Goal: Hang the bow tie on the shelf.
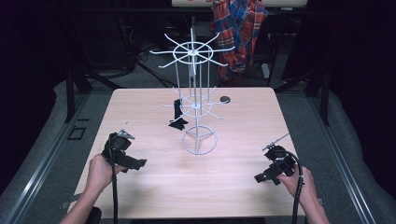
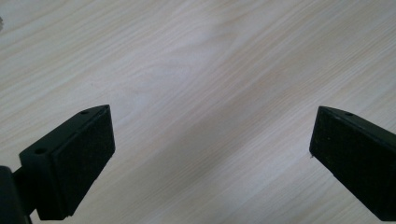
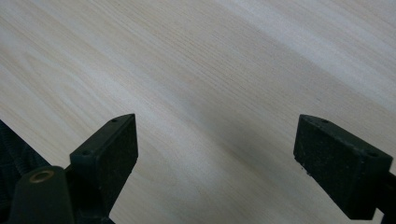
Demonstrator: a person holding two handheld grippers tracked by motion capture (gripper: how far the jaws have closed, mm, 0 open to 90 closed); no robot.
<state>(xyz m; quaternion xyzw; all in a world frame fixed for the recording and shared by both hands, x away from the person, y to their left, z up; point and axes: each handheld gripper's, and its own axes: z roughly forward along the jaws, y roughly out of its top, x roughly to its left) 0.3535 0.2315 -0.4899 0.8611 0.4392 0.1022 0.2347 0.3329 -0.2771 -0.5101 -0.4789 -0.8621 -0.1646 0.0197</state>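
High view looks down over the table (image 1: 233, 186); gripper views (close) share its woodgrain.

**Two black hand-held grippers, bare forearms**

The left gripper (image 1: 133, 163) and the right gripper (image 1: 265, 176) are black, blocky units, each trailing a black cable toward the person. A small grey three-cornered plate sits on top of the left one; a thin grey rod juts from the right one. The jaws are matt black wedges with textured inner pads and small screw holes. Both forearms are bare, without sleeves.
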